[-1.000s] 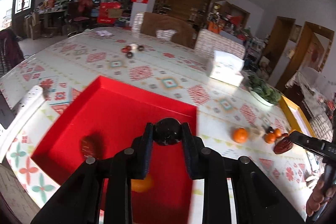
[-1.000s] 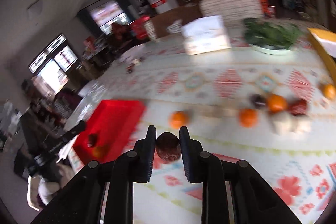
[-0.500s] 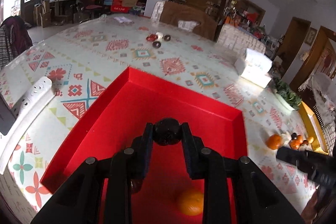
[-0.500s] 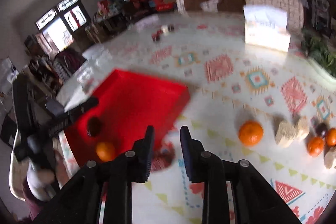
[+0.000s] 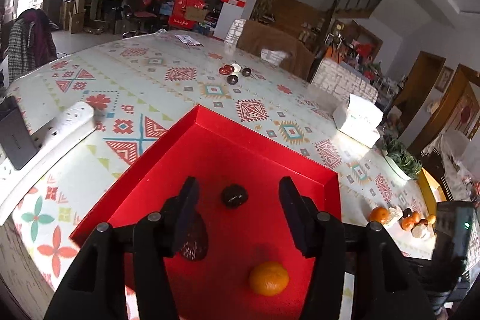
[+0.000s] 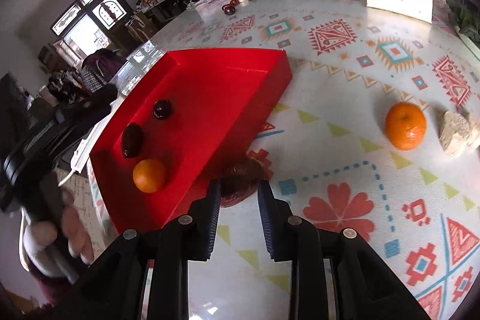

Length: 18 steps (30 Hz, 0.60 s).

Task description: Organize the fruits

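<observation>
Red, glossy and shallow-walled, the tray (image 5: 255, 137) fills the lower centre of the left wrist view and serves as the collecting place for the fruit. At far left of that view a white power strip (image 5: 60, 128) lies on the patterned tablecloth (image 5: 186, 74). Left of centre in the tray a dark oval fruit (image 5: 193, 245) shows, partly hidden by a black finger. The left gripper (image 5: 237, 200) hangs over the tray with jaws opening; the small dark round fruit (image 5: 234, 195) lies on the tray floor between them, touched by neither pad, apparently just let go. Lower right of centre sits a dimpled orange mandarin (image 5: 269, 278). At the right edge a cluster of loose fruit (image 5: 402, 218) waits on the cloth, well apart from the tray. In the right wrist view, the same tray (image 6: 282, 71) occupies the left half; just beside its near wall, low in the centre, the right gripper (image 6: 238, 194) is clamped on a dark reddish, wrinkled fruit (image 6: 241, 176), probably bound for the tray. To the right lie another mandarin (image 6: 405, 125) and a pale, rough-faced lump (image 6: 454, 131), near each other.
</observation>
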Motion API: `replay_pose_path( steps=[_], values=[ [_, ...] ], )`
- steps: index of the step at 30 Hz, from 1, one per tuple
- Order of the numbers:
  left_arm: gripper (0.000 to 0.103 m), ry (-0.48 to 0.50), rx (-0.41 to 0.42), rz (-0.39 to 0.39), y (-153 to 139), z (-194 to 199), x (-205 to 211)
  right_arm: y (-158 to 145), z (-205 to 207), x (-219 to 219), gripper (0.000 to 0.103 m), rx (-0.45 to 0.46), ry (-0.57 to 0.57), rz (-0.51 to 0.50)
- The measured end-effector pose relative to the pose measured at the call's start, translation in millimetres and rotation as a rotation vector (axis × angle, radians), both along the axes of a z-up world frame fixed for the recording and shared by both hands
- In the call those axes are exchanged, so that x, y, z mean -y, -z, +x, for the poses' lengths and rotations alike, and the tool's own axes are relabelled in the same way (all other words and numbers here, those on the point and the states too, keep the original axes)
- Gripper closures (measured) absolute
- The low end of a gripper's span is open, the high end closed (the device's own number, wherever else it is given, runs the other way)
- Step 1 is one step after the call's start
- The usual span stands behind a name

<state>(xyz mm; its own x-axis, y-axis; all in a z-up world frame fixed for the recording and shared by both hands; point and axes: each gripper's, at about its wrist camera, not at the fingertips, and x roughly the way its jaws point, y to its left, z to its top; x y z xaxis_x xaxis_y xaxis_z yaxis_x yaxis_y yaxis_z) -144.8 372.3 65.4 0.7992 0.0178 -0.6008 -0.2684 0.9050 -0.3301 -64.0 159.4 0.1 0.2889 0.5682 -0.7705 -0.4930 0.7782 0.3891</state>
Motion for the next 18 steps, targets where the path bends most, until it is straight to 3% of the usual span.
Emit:
replay_pose_path(
  steps=[10, 18],
  values=[
    [0.046, -0.029, 0.020, -0.018, -0.7, -17.1, 1.6, 5.2, 13.9, -3.5, 0.072, 0.028, 0.102, 0.006],
    [0.046, -0.058, 0.034, -0.037, 1.2, -26.3, -5.4, -4.1, 16.1, 3.3, 0.081, 0.067, 0.114, 0.007]
  ],
)
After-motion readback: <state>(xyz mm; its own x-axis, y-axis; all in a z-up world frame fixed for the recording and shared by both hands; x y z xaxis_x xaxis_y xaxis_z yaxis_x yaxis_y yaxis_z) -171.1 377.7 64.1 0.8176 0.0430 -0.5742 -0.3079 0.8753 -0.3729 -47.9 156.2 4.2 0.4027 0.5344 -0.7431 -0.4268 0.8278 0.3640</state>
